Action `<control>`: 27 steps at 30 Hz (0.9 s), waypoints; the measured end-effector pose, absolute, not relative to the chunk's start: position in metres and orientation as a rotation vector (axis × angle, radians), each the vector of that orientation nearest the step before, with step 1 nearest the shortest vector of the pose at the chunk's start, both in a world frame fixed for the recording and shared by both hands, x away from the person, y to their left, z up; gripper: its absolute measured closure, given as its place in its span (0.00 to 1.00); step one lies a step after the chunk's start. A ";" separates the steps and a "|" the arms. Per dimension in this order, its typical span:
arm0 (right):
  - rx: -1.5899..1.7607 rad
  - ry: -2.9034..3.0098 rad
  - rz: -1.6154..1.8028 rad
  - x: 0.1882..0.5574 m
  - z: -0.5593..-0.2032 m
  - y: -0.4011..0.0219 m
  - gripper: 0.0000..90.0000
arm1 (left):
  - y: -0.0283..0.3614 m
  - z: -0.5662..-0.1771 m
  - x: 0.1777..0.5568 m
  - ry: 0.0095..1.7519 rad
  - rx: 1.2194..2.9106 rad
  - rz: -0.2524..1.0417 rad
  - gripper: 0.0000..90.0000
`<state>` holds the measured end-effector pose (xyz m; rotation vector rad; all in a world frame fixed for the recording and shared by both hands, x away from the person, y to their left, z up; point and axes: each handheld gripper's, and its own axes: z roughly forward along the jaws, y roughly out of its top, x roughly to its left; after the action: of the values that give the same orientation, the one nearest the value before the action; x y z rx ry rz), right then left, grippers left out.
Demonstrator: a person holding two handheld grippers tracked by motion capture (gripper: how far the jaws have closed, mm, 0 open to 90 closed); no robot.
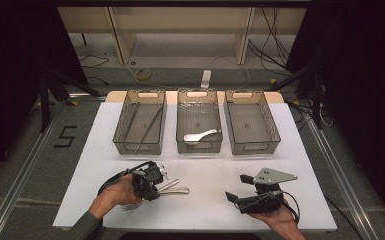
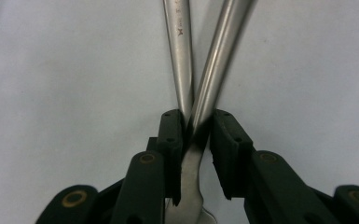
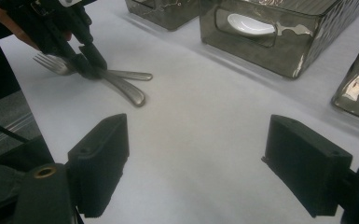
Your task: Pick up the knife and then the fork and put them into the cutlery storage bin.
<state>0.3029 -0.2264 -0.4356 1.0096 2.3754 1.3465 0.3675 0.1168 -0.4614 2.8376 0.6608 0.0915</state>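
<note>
Two metal utensils (image 1: 176,188) lie crossed on the white table mat, near its front left. In the left gripper view their handles (image 2: 181,60) run away from me and cross right between my jaws. My left gripper (image 2: 198,128) is shut on both handles where they cross, one pad against each. From the right gripper view, fork tines (image 3: 49,63) stick out behind that gripper (image 3: 85,63), and the two handle ends (image 3: 133,86) point toward the bins. My right gripper (image 1: 237,188) rests at the front right, open, with only bare mat between its pads (image 3: 100,158).
Three clear grey bins stand in a row at the back of the mat. The left bin (image 1: 139,148) holds long dark sticks, the middle bin (image 1: 200,149) a white spoon (image 1: 200,135), and the right bin (image 1: 254,150) looks empty. Bare mat (image 1: 205,170) lies between bins and grippers.
</note>
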 end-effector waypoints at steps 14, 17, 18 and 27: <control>1.015 2.374 1.349 0.303 -0.436 -0.227 0.25 | 0.121 -0.459 0.370 0.645 2.832 0.033 0.88; 1.015 2.372 1.350 0.303 -0.435 -0.227 0.25 | 0.122 -0.458 0.370 0.658 2.826 0.033 0.88; 1.015 2.372 1.351 0.303 -0.435 -0.227 0.25 | 0.122 -0.457 0.369 0.655 2.820 0.041 0.88; 1.014 2.372 1.349 0.303 -0.435 -0.228 0.25 | 0.123 -0.451 0.368 0.694 2.797 0.101 0.89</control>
<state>0.3031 -0.2277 -0.4351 1.0137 2.3719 1.3488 0.3680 0.1232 -0.4507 2.7973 0.6942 0.1011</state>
